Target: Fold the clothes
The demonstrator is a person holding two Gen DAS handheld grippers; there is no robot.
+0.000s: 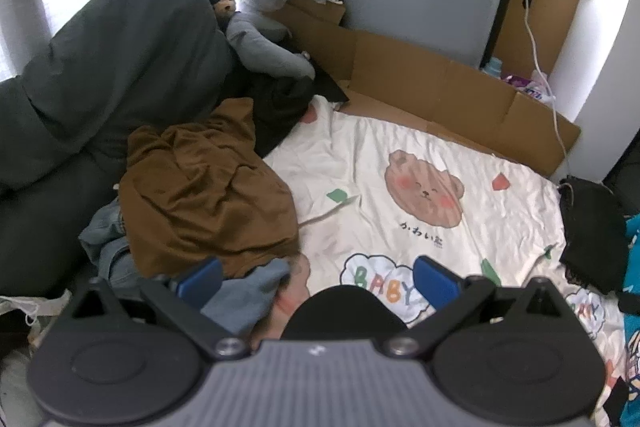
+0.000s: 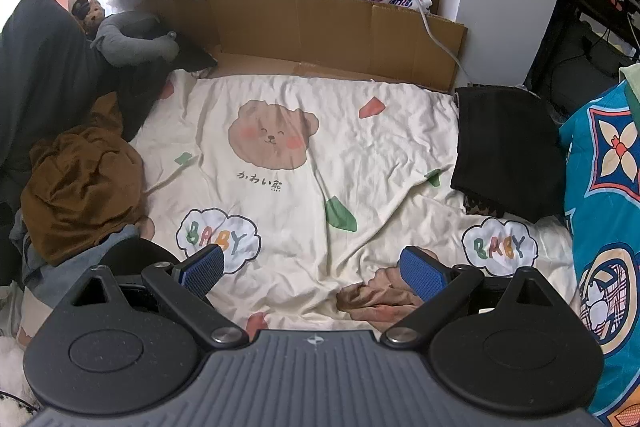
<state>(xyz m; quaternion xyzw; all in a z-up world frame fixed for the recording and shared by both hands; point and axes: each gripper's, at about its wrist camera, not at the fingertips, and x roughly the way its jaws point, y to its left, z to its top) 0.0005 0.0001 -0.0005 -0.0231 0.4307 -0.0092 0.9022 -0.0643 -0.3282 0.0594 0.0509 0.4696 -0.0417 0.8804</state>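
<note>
A crumpled brown garment [image 1: 208, 195] lies on a pile at the left of the bed, over blue-grey denim clothes [image 1: 240, 291]. It also shows in the right wrist view [image 2: 80, 183]. A folded black garment [image 2: 504, 147] lies at the bed's right edge, also in the left wrist view [image 1: 588, 227]. My left gripper [image 1: 318, 281] is open and empty, just in front of the pile. My right gripper [image 2: 316, 269] is open and empty above the cream bear-print sheet [image 2: 320, 115].
Dark grey pillows [image 1: 112, 67] and a grey plush toy [image 1: 264, 47] sit at the back left. Cardboard [image 1: 440, 91] lines the far edge, with a white cable [image 2: 420, 11] over it. A blue patterned blanket [image 2: 604, 227] lies at the right.
</note>
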